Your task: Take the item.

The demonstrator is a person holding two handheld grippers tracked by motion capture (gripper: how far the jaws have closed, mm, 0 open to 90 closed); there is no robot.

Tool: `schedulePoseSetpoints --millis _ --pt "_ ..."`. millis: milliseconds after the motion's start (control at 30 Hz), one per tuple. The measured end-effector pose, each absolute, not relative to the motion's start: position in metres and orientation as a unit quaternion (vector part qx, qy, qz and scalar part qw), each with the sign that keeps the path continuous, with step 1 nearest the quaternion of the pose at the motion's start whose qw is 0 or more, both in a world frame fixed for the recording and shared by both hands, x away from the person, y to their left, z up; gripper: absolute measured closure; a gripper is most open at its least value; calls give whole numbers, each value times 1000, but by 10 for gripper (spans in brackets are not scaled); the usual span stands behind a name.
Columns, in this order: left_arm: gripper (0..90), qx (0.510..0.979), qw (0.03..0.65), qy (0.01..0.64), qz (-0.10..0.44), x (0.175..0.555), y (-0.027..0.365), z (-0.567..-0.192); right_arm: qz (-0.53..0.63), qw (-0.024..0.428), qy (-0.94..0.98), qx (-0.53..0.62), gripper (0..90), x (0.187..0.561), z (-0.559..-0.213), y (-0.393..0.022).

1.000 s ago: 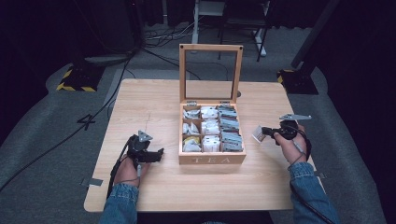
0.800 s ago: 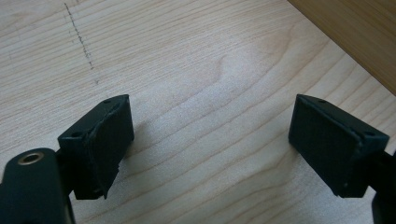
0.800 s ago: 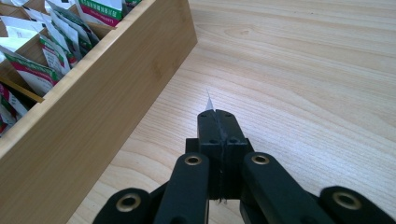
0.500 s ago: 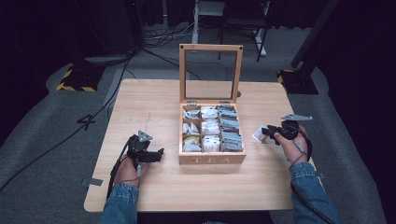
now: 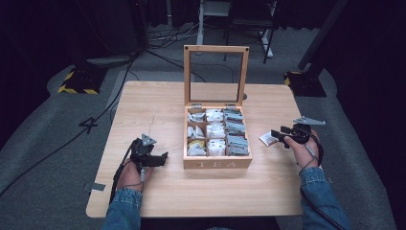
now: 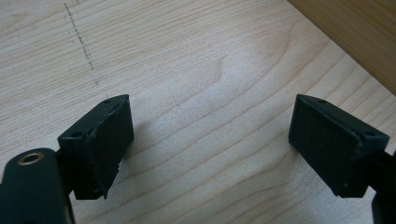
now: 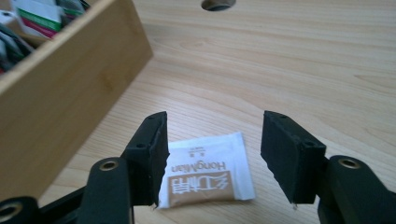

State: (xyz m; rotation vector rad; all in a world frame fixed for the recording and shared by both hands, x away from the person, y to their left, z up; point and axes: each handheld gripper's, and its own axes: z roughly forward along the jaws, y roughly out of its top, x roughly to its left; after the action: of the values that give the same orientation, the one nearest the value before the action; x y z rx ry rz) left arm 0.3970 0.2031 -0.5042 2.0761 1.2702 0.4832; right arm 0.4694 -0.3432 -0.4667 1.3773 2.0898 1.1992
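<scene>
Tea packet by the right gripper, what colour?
White tea packet with a tan label band; right gripper view.

High view looked down and forward over my table (image 5: 158,103) from above my side. Each gripper view sat close over the wood; mine on the right shared the tea box (image 7: 60,84) with it.
</scene>
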Motion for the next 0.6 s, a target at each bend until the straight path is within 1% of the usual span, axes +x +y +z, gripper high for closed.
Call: schedulePoseSetpoints --millis 300,600 --pt "144 792 324 484 184 397 203 -504 453 166 747 458 400 450 -444 -338" --pt "144 792 324 484 184 398 203 -504 465 148 755 438 398 432 -432 -336"
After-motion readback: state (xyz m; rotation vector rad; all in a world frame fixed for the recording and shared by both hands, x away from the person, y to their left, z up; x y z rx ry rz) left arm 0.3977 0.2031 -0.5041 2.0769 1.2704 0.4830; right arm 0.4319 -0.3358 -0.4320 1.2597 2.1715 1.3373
